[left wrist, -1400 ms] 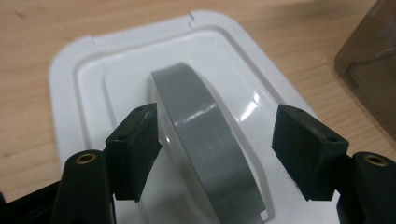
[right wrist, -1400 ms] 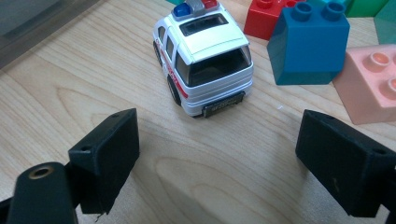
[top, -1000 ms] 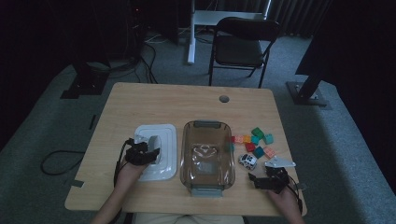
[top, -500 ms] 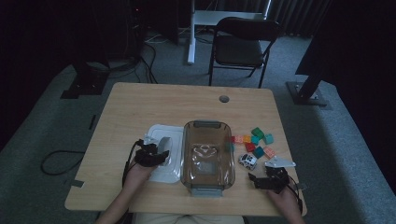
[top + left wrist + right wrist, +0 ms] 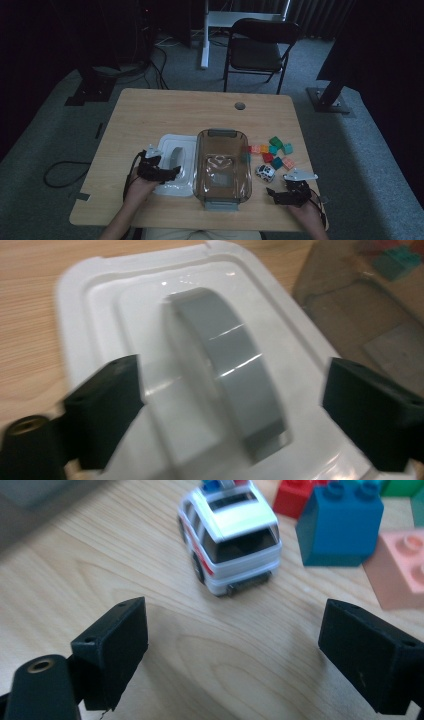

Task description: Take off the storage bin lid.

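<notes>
A white lid [image 5: 182,149] with a grey handle [image 5: 235,370] lies flat on the table, left of a clear brownish container [image 5: 222,172]. My left gripper [image 5: 171,171] hovers over the lid's near end. Its jaws have just been opening and now stand wide on either side of the handle, clear of it [image 5: 235,392]. My right gripper [image 5: 274,194] rests open at the front right, with bare wood between its jaws [image 5: 240,630]. A white toy police car [image 5: 230,535] sits just ahead of it, also in the high view [image 5: 265,172].
Several coloured bricks [image 5: 274,150] lie right of the container, among them a blue one [image 5: 340,525] and a pink one [image 5: 400,570] close to the car. A folding chair [image 5: 257,50] stands beyond the table's far edge.
My left hand has shifted a little to the right, and the white lid lies slightly nearer the container. The right hand has not moved.
</notes>
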Demonstrator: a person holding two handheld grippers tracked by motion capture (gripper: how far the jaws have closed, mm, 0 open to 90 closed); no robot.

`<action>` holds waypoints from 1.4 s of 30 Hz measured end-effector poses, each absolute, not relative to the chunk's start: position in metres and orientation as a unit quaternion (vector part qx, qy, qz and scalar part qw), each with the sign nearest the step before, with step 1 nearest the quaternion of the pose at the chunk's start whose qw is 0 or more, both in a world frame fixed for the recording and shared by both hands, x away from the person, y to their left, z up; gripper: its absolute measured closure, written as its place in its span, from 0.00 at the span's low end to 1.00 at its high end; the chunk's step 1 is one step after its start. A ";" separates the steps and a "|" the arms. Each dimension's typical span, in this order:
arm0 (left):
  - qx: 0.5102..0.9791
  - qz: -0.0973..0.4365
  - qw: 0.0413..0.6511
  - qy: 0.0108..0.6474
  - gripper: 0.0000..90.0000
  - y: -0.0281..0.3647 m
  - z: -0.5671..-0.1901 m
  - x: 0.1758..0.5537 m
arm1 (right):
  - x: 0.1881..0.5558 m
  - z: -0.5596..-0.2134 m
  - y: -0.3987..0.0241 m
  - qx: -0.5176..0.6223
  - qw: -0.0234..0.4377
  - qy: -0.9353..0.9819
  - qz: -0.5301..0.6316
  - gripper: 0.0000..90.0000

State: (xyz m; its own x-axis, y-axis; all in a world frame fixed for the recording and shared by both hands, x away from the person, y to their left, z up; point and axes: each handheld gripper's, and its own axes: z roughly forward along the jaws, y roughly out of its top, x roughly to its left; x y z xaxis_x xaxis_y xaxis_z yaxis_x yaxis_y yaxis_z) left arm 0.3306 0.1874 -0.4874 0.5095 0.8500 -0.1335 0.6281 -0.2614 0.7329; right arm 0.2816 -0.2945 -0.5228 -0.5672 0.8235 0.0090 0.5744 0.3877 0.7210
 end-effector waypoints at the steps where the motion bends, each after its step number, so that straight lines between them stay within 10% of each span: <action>1: 0.779 0.144 0.381 0.476 0.07 0.193 -0.486 0.330 | 0.281 -0.521 -0.295 0.427 0.177 0.812 0.355 0.13; 42: 0.707 0.242 0.276 0.604 0.01 0.312 -0.524 0.333 | 0.322 -0.505 -0.279 0.365 0.150 0.846 0.358 0.24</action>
